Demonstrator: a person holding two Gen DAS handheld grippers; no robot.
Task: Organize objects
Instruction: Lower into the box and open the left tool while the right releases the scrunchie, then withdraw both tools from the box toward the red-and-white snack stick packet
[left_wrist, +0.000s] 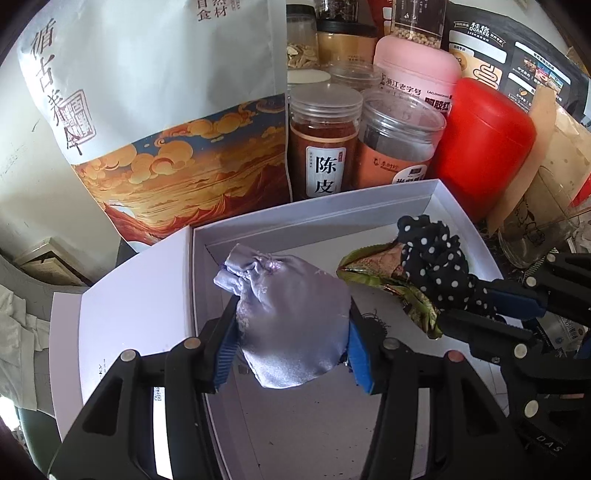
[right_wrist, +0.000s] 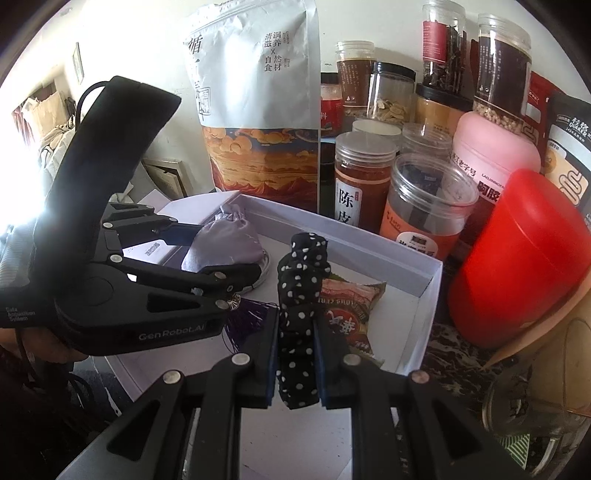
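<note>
Mid-task: left gripper (left_wrist: 291, 332) clamps lilac pouch (left_wrist: 291, 317), right gripper (right_wrist: 295, 354) pinches polka-dot scrunchie (right_wrist: 299, 295), both over white box (left_wrist: 332, 210). Snack packet (right_wrist: 351, 306) inside at 3 o'clock. Release pending.

In and over 1 open white cardboard box (right_wrist: 424, 275) there are 1 lilac satin drawstring pouch (left_wrist: 291, 314), 1 black fabric piece with white polka dots (right_wrist: 299, 295), 1 green-edged brocade pouch (left_wrist: 376, 269) and 1 red printed snack packet (right_wrist: 349, 306). Behind it stand 1 tall white paper bag with orange cloud artwork (right_wrist: 258, 110), 1 red lidded canister (right_wrist: 517, 266) and 1 pink lidded canister (right_wrist: 495, 147). At least 8 clear plastic jars (right_wrist: 364, 177) crowd between them, and 2 black grippers (right_wrist: 295, 363) are in view.
</note>
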